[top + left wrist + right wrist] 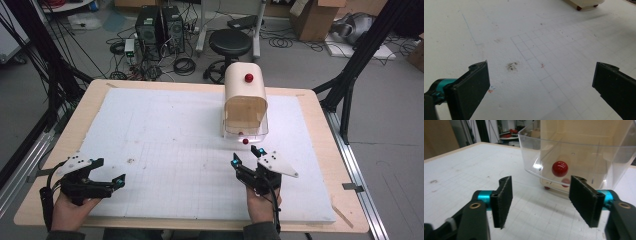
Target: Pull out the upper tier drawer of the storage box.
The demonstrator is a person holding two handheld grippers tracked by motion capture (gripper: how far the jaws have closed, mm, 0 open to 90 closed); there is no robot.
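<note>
While no lettering reads, right tongs [540, 202] spread before red knob [560, 168] (clear flap), left tongs [541, 86] spread.

Bright, even overhead light, soft shadows; near tool pads [504, 202] slightly blurred.

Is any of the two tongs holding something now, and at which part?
Nothing is held. The right tongs stand open before the red knob of the clear lid, not touching. The left tongs are open over the white board.
</note>
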